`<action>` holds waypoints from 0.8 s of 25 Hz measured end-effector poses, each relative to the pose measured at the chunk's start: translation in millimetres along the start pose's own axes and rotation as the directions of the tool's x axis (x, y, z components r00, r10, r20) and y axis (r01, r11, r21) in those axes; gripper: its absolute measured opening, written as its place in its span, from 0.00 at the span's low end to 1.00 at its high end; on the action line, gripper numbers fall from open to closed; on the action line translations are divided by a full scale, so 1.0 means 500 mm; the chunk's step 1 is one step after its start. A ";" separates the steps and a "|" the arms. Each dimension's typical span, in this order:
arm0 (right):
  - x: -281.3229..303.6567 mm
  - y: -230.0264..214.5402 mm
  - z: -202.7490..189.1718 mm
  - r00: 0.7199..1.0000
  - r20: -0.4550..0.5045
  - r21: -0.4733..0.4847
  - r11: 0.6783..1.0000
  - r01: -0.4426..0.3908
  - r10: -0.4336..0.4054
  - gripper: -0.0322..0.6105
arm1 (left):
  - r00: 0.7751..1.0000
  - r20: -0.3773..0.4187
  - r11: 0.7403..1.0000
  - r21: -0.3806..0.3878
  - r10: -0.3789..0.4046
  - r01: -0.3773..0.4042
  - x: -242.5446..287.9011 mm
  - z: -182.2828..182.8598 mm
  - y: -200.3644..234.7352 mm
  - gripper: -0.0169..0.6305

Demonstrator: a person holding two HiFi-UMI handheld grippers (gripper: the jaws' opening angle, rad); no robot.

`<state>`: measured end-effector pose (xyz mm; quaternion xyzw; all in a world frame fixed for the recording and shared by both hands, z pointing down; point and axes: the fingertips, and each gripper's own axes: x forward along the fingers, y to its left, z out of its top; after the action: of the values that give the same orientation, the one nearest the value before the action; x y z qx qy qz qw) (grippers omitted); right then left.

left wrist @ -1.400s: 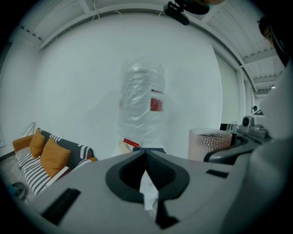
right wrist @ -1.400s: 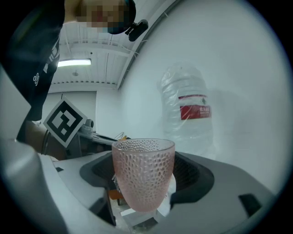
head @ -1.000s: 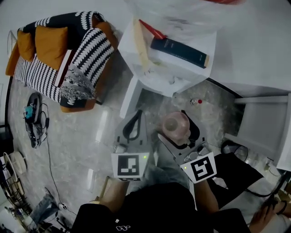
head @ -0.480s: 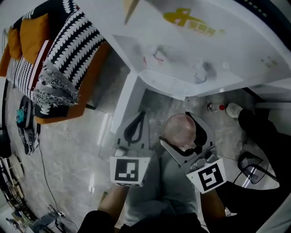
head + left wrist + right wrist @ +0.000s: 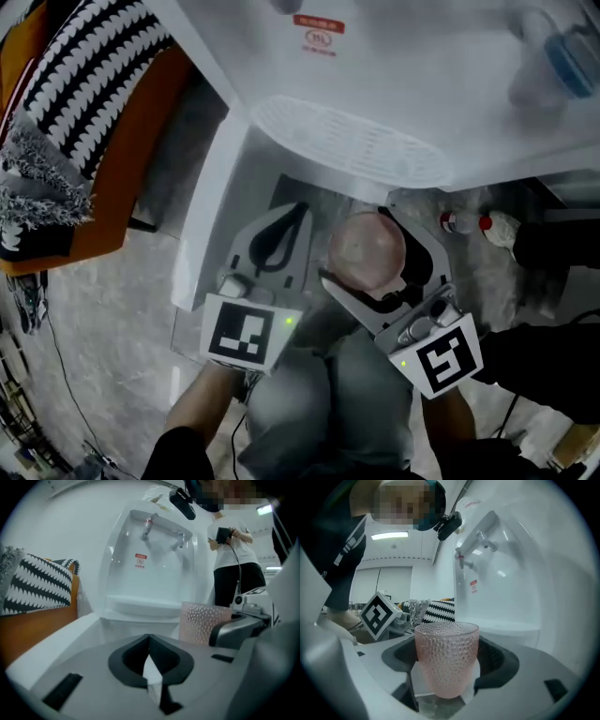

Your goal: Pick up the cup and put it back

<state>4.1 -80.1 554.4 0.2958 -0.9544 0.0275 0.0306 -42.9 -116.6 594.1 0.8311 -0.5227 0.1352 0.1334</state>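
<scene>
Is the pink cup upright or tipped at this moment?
Upright. The pink cup has its open rim level on top and its base below, held in the right gripper.

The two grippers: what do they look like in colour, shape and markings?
Both the left gripper and the right gripper have light grey bodies with black-lined jaws. Each carries a white cube with black square markers and a small green light.

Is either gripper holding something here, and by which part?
The right gripper holds the pink cup upright, with its jaws pressed on opposite sides of the cup's body, below the rim. The left gripper is shut with nothing in it.
</scene>
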 end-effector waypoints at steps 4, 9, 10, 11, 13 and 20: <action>0.030 -0.017 -0.041 1.000 0.003 -0.017 1.000 0.009 -0.008 0.65 | 0.999 -0.009 0.999 0.018 -0.046 0.046 0.036 -0.044 0.031 0.05; 0.097 -0.086 0.006 0.995 -0.072 -0.019 0.998 0.061 -0.062 0.65 | 0.993 -0.003 0.993 -0.025 -0.115 0.115 0.066 0.036 0.086 0.05; 0.106 -0.096 0.008 0.995 -0.070 -0.013 0.997 0.074 -0.075 0.65 | 0.992 -0.010 0.992 -0.041 -0.122 0.122 0.068 0.041 0.092 0.05; 0.112 -0.102 0.003 0.994 -0.066 -0.006 0.996 0.087 -0.088 0.65 | 0.992 -0.017 0.991 -0.051 -0.128 0.127 0.071 0.038 0.095 0.05; 0.117 -0.113 -0.016 0.992 -0.061 0.000 0.994 0.112 -0.111 0.65 | 0.990 -0.034 0.990 -0.041 -0.135 0.133 0.078 0.018 0.098 0.05; 0.140 -0.160 -0.083 0.970 -0.047 -0.010 0.972 0.236 -0.236 0.65 | 0.986 -0.024 0.986 -0.014 -0.164 0.164 0.097 -0.014 0.100 0.05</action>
<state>-6.4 -182.7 603.6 0.4065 -0.9114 0.0285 0.0573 -68.4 -175.4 622.5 0.8687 -0.4517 0.1309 0.1556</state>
